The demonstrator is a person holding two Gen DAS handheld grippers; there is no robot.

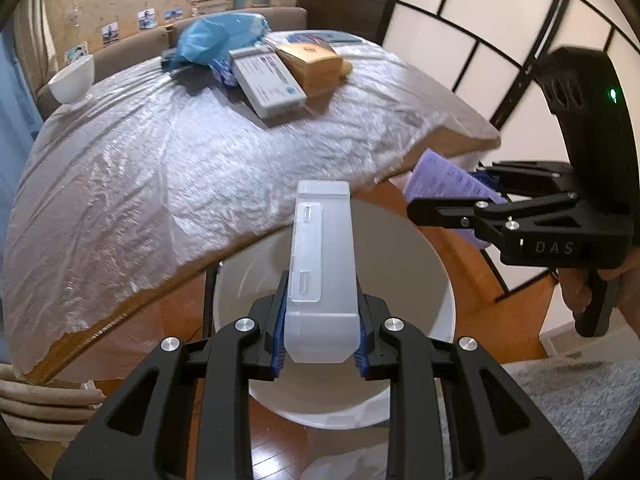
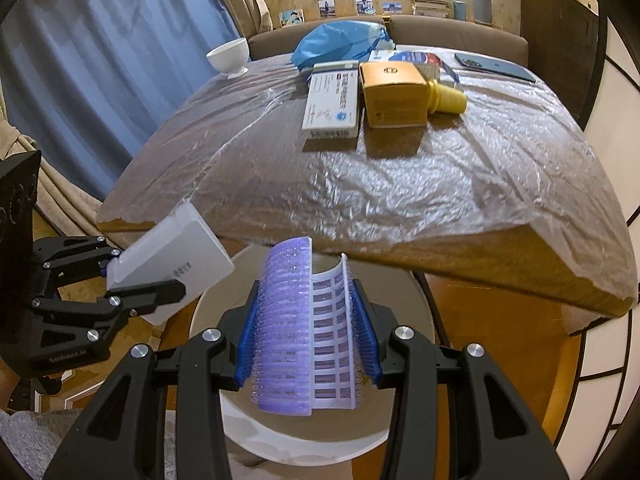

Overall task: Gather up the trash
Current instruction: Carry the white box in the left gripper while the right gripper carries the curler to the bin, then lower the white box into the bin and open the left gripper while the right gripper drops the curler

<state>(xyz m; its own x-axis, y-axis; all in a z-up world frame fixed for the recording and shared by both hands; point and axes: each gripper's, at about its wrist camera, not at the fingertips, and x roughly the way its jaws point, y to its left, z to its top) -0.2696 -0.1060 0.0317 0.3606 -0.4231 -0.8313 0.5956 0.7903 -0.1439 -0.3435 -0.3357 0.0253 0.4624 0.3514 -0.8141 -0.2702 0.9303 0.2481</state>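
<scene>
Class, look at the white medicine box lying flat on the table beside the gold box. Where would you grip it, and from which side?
Grip the white box across its short width at the near end, coming from the table's front edge. Its long axis points roughly toward that edge, the near end is free, and the gold box sits close on its right.

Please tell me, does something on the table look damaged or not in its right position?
Yes. The clear plastic sheet over the table is wrinkled and looks ragged along the near edge, baring wood at the corners. The yellow bottle lies on its side beside the gold box. Nothing looks spilled.
</scene>
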